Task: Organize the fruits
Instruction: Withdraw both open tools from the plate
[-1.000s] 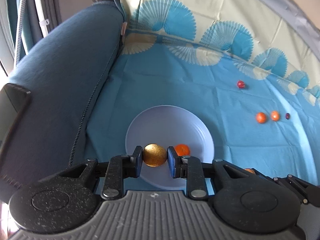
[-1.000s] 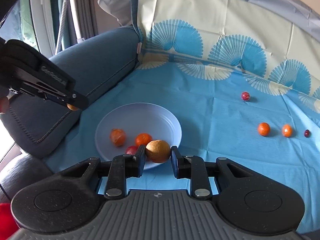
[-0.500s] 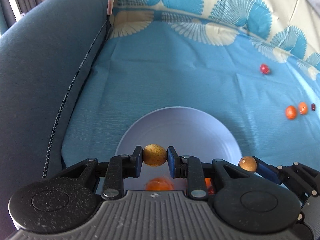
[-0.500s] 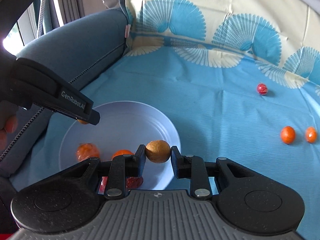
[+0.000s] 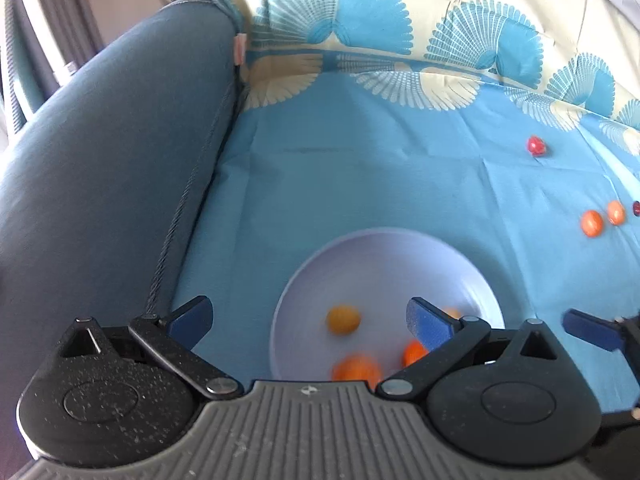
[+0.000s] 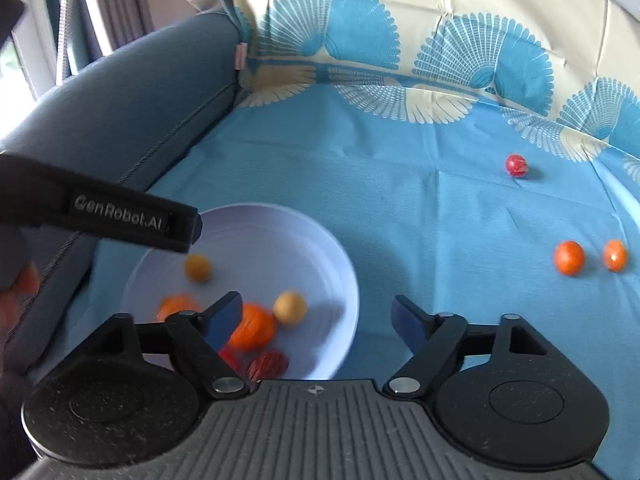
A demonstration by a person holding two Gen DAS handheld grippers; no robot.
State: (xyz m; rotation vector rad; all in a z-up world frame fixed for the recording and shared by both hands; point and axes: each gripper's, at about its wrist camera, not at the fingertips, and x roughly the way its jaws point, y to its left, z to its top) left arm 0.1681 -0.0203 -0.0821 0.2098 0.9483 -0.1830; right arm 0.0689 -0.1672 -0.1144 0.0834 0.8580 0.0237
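A pale lilac bowl (image 5: 400, 252) (image 6: 320, 248) sits on the blue cloth. Both grippers hover over it, open and empty. Left gripper (image 5: 308, 316); right gripper (image 6: 318, 316). Two yellow-brown fruits lie loose in the bowl, blurred: one (image 5: 343, 320) (image 6: 197, 267) and another (image 6: 290, 307). Orange fruits (image 5: 356, 368) (image 6: 254, 326) and a red one (image 6: 269, 363) are also in the bowl. On the cloth to the right lie a red fruit (image 5: 536, 145) (image 6: 516, 165) and two orange fruits (image 5: 592, 223) (image 6: 569, 257), (image 5: 615, 212) (image 6: 615, 255).
A dark blue sofa arm (image 5: 100, 152) (image 6: 132, 108) rises at the left, close to the bowl. The patterned cloth climbs the backrest (image 5: 400, 20) behind. A small dark fruit (image 5: 637, 208) lies at the far right. The left gripper's body (image 6: 120, 216) crosses the right wrist view.
Both grippers have opened and let go of their yellow-brown fruits, which dropped into the bowl and are still moving. The fruits in the bowl have shifted.
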